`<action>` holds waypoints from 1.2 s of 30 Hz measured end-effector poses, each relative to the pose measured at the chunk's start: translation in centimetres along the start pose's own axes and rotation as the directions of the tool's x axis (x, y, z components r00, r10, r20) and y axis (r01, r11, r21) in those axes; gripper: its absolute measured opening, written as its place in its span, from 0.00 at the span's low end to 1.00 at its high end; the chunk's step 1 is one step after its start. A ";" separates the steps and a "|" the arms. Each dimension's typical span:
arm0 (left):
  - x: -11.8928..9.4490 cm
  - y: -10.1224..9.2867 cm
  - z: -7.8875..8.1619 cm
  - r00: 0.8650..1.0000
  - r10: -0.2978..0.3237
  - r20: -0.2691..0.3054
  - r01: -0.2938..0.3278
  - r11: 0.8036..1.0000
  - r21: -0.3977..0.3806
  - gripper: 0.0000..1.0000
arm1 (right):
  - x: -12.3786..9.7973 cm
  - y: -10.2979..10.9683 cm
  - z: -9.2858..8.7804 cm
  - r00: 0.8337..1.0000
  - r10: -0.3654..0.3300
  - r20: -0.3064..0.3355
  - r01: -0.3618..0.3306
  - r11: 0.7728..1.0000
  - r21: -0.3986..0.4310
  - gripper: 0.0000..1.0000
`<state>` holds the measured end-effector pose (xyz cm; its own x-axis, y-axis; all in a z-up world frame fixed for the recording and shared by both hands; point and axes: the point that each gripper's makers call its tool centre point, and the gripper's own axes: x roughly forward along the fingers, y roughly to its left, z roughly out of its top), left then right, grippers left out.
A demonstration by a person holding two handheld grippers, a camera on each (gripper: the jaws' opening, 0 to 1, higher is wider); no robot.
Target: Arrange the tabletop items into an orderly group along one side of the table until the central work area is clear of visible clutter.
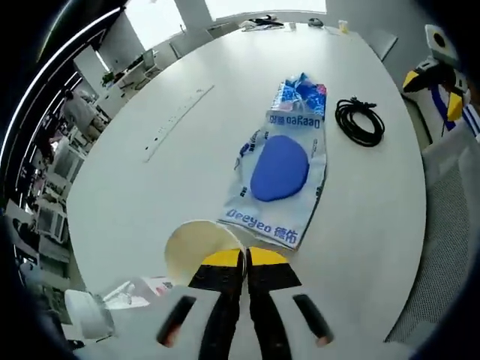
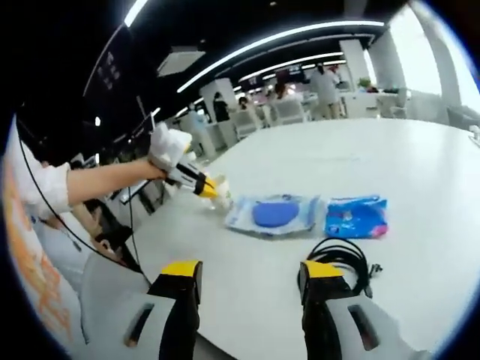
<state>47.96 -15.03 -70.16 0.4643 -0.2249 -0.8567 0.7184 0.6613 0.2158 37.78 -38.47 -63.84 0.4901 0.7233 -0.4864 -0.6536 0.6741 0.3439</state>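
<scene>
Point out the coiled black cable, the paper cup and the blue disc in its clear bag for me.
Coiled black cable (image 1: 360,121), left gripper view: on the coil's loops.
Paper cup (image 1: 191,249), left gripper view: on its inner wall, beside the left tool (image 1: 245,259).
Blue disc (image 1: 279,168), left gripper view: on the disc's middle, inside the bag.

Open-plan office: ceiling light strips (image 2: 285,37), desks and chairs (image 2: 289,111).

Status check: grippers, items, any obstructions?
Left gripper shut on cup. Right gripper open, cable ahead. Bags mid-table. Nothing blocking.
</scene>
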 end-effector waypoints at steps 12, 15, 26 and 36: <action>0.5 0.1 -0.3 1.000 0.017 -0.005 -0.017 1.000 -0.021 0.00 | 0.8 0.3 -0.4 1.000 0.013 -0.016 -0.013 1.000 0.027 0.53; 0.5 0.1 -0.5 1.000 0.026 -0.011 -0.027 0.998 -0.053 0.00 | 0.8 0.1 -0.6 1.000 0.011 -0.023 -0.011 0.999 0.030 0.53; -0.9 0.3 -0.1 0.988 0.134 0.081 -0.124 0.985 -0.120 0.21 | 1.0 -0.1 -0.7 1.000 0.008 -0.024 -0.007 0.999 0.041 0.55; -6.0 -0.4 -0.6 0.925 0.293 0.242 -0.213 0.927 -0.308 0.30 | 0.8 -0.9 -1.0 1.000 -0.016 -0.024 0.017 0.998 0.062 0.62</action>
<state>44.54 -13.52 -65.41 0.7654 -0.1878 -0.6156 0.4076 0.8816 0.2378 38.21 -38.60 -65.32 0.4863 0.7088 -0.5111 -0.6081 0.6945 0.3846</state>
